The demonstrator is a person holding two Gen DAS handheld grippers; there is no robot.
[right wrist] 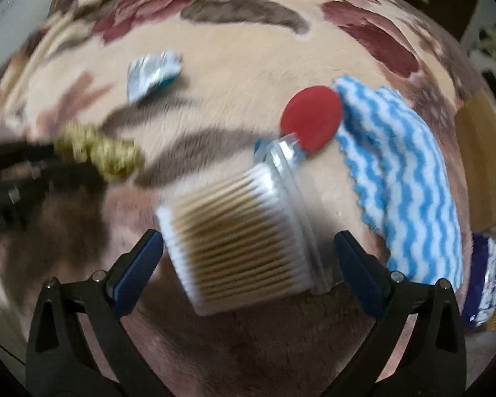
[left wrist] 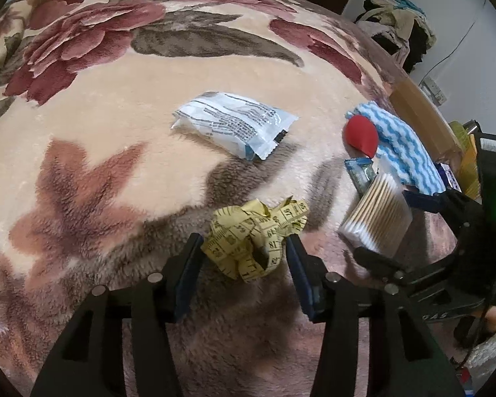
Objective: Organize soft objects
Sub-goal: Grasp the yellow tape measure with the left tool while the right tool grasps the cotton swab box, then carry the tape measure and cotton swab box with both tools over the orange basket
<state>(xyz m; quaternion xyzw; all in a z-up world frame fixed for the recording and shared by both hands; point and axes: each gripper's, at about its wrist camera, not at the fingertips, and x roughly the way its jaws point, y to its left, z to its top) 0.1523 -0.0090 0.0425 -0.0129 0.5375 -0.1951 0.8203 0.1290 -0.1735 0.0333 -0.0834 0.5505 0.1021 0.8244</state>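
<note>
Two soft items are in play on the floral blanket (left wrist: 115,125). Low centre of the left wrist view, the crumpled yellow measuring tape (left wrist: 258,238) sits pinched between the left gripper (left wrist: 244,248), probably for carrying. In the right wrist view, the cotton-swab box (right wrist: 244,241) lies between the right gripper (right wrist: 248,254), spread wide, neither pad touching, likely lining up.

The left gripper (left wrist: 244,243) was black plastic, with two long fingers (left wrist: 185,261) that carried dark blue ribbed pads on the inner faces. Round silver screws sat on the links behind the fingers. The right gripper (right wrist: 248,258) had the same build; a green light glowed on its body.
</note>
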